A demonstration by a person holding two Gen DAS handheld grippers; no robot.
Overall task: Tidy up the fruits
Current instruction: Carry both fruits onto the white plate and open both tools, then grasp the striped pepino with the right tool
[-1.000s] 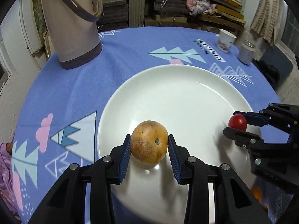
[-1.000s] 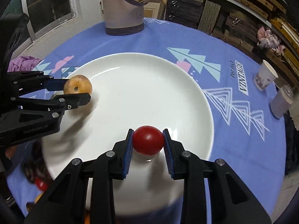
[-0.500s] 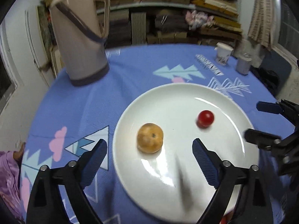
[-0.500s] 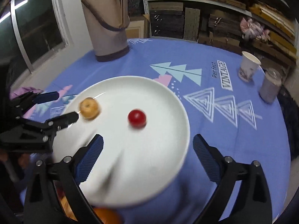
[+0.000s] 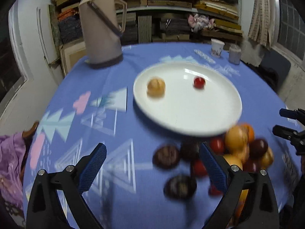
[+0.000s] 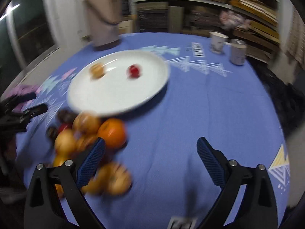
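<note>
**Fruit pile between two empty grippers**

Near the plate (image 5: 190,114), at its six o'clock rim, lies the fruit pile (image 5: 238,148): three o'clock of the left gripper (image 5: 152,164), nine o'clock of the right gripper (image 6: 150,160). Both gape empty; left opening.

Dim indoor light, heavy motion blur, fisheye-warped edges.

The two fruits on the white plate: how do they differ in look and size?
The tan fruit is yellow-brown and larger; the red fruit is deep red and smaller. Seen from the left wrist, the tan one lies left, the red one right. Both are round, apart, resting on the white plate.
</note>
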